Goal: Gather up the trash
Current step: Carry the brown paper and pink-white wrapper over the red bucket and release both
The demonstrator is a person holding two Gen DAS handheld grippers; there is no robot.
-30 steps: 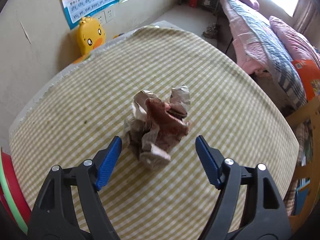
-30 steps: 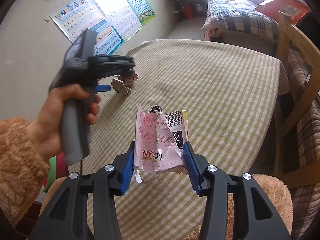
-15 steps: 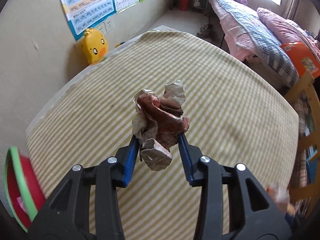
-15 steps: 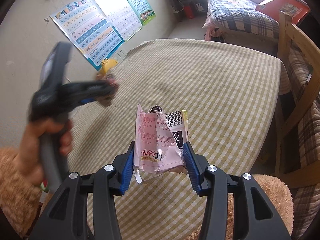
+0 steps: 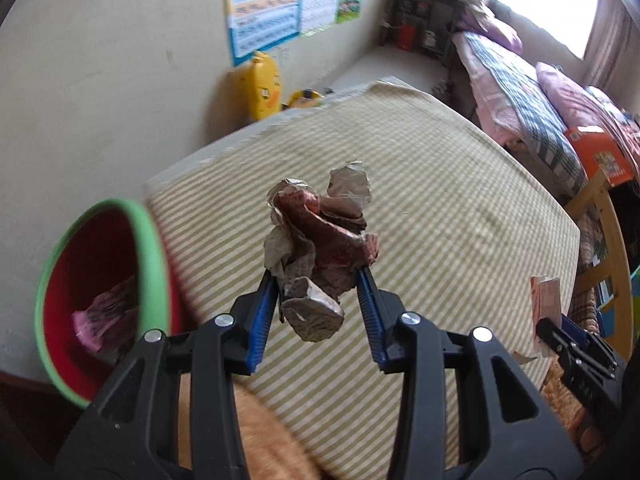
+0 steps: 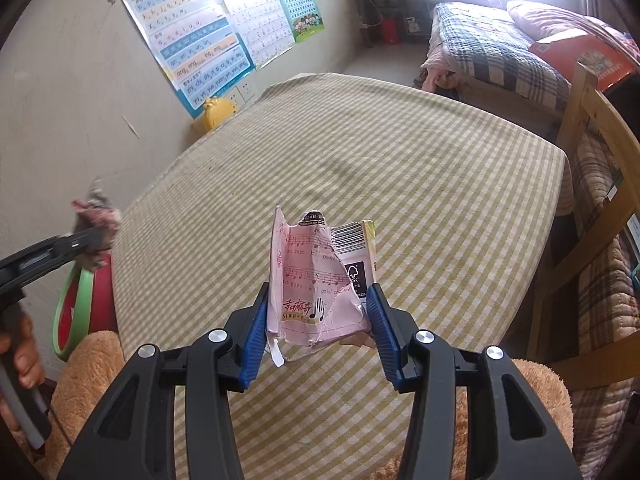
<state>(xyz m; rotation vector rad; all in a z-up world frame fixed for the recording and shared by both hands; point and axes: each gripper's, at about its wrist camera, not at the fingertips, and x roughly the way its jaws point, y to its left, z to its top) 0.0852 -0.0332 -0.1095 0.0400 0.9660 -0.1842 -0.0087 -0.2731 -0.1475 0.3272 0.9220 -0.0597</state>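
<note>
Above checked tablecloth (image 5: 460, 208), crumpled brown paper wad (image 5: 320, 248) clamped between blue pads of left gripper (image 5: 318, 300), lifted clear of cloth. Right of wad, over same cloth, torn pink carton (image 6: 320, 280) pinched in right gripper (image 6: 318, 312). Left of cloth edge, red bin with green rim (image 5: 100, 296), pinkish scrap inside. Beyond cloth, yellow duck toy (image 5: 266, 88) against wall.
</note>
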